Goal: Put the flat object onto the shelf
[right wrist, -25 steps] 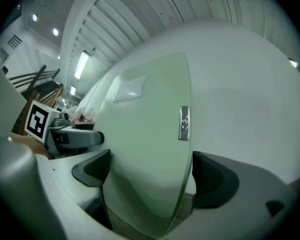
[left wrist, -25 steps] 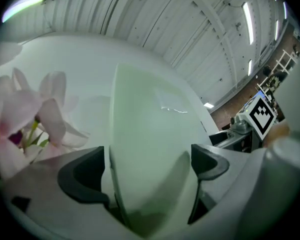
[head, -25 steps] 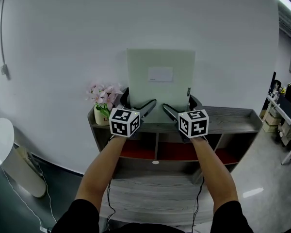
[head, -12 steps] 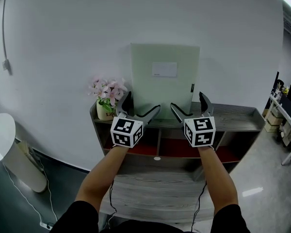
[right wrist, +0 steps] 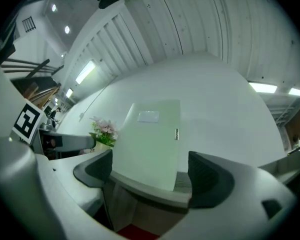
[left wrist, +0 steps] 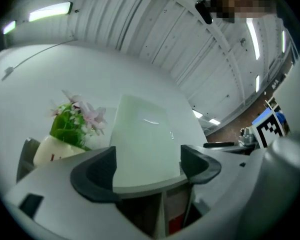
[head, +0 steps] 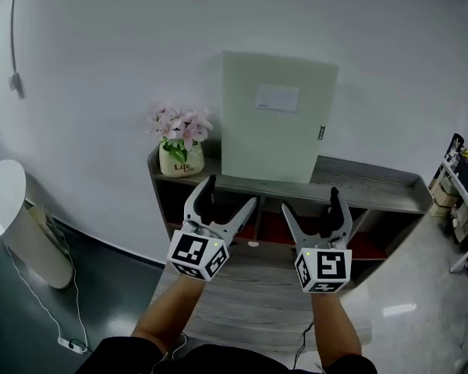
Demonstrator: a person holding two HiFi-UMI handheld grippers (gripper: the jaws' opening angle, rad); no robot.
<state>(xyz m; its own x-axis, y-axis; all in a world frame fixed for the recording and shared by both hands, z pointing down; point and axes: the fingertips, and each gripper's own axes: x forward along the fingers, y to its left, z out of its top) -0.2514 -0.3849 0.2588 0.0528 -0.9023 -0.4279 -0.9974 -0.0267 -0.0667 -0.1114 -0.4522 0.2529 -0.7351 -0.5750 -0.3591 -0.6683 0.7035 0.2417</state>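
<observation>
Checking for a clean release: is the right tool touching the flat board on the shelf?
Apart. The head view shows the right tool open in front of the shelf, with a clear gap to the flat board.

Bright even indoor light, ceiling strip lights [left wrist: 50, 11], fisheye bending, dark vignetted corners

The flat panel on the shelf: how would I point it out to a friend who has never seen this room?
Find the grey wooden shelf unit against the white wall. On its top, right of a pot of pink flowers, a pale green flat panel stands on edge against the wall. It is the tallest thing there, with a white label near its top.
</observation>
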